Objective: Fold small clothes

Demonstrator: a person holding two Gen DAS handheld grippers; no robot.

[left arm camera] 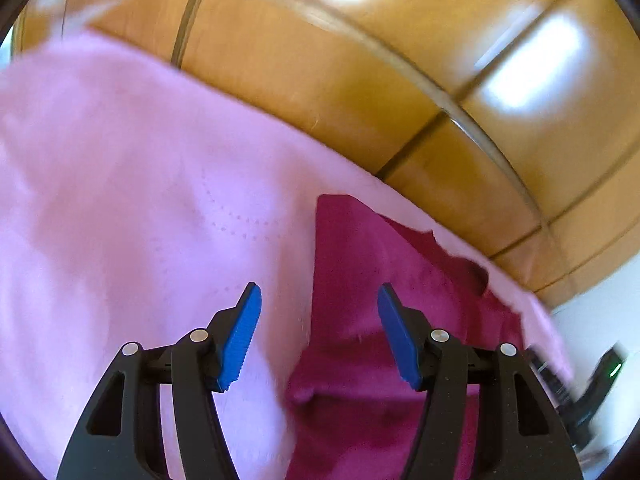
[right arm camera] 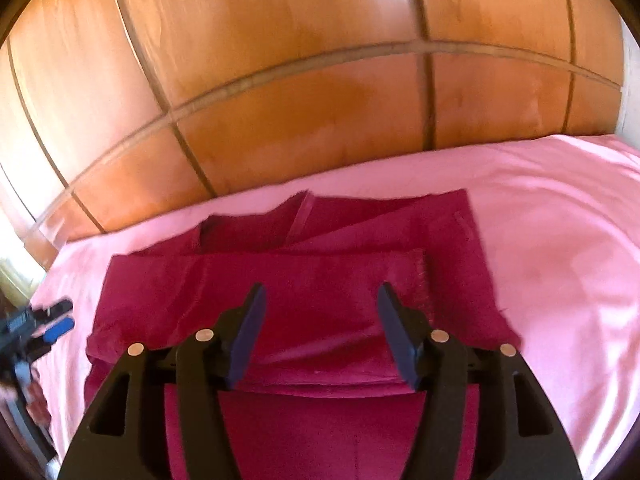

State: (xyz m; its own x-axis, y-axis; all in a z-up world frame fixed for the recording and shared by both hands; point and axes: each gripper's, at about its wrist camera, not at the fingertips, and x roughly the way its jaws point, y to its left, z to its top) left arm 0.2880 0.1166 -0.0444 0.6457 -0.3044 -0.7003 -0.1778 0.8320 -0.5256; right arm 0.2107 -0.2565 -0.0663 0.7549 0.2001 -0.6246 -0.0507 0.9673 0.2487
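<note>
The dark red cloth garment [right arm camera: 312,300] lies on the pink bed sheet [right arm camera: 560,260], partly folded — one wide flap is laid over the rest, and its far edge sits near the end of the bed. It is spread flat right under your right gripper [right arm camera: 320,332]. The black fingers of that gripper stand apart, and nothing is between them; they hang just above the red cloth and do not pinch it.

Your left gripper [left arm camera: 319,334] with the blue pads [left arm camera: 242,340] is open too and holds nothing. It hangs over the spot where the edge of the red garment meets the pink sheet. From the right wrist view you can see it low at the left side, beside the garment.

Behind the bed stands the shiny brown wooden headboard [right arm camera: 300,100] with panel lines — bright light spots shine on it.
</note>
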